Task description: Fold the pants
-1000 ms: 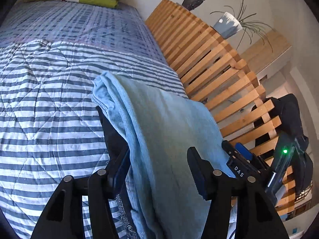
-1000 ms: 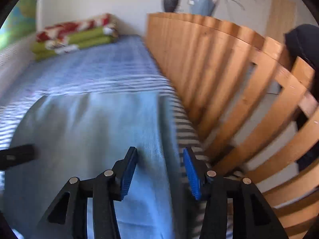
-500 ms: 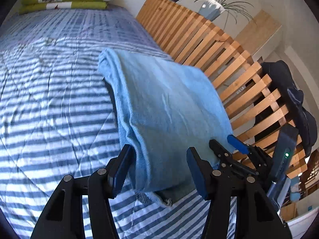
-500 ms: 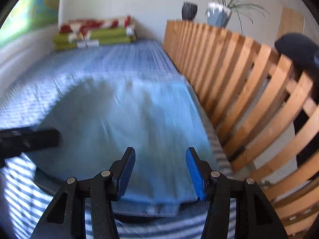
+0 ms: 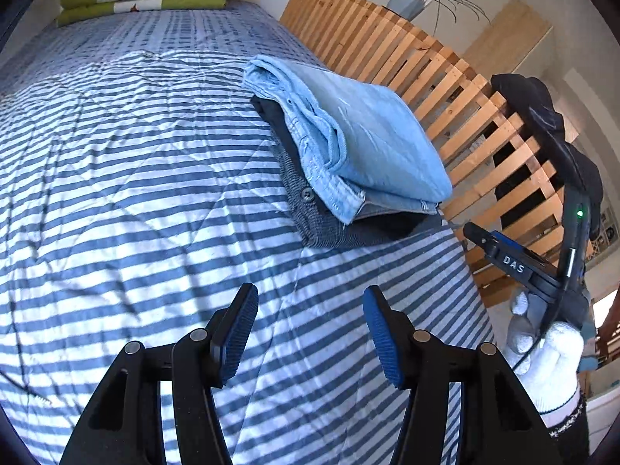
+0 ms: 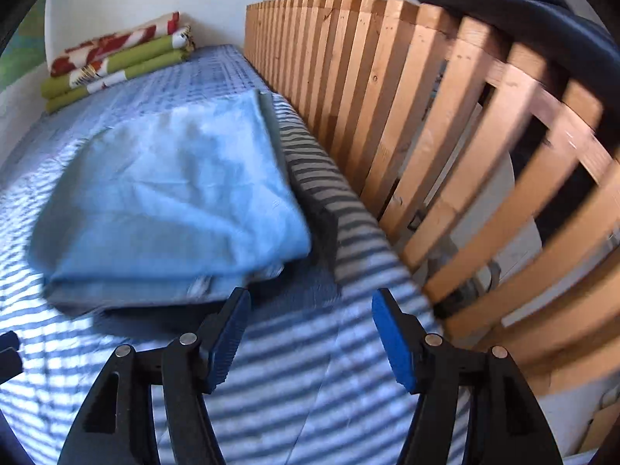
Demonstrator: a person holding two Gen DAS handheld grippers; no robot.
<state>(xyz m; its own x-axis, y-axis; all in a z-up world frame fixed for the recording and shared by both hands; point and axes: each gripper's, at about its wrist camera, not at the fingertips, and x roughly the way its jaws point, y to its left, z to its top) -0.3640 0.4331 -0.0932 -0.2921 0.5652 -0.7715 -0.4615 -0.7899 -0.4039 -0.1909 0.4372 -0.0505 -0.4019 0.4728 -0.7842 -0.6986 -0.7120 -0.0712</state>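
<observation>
Folded light-blue pants (image 5: 360, 143) sit on a dark garment stack near the slatted rail (image 5: 457, 89). My left gripper (image 5: 310, 329) and right gripper (image 6: 308, 335) are spread, empty; the right's jaws have just been opening. Soft, floppy denim, probably medium weight; I'd pinch the thick folded edge.

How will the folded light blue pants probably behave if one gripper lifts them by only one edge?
The light blue pants look like soft cloth in loose layers, so they would probably sag and unfold. They lie on darker folded clothes, which might get dragged along. Rolling or tipping seems unlikely, because the bundle lies flat.
</observation>
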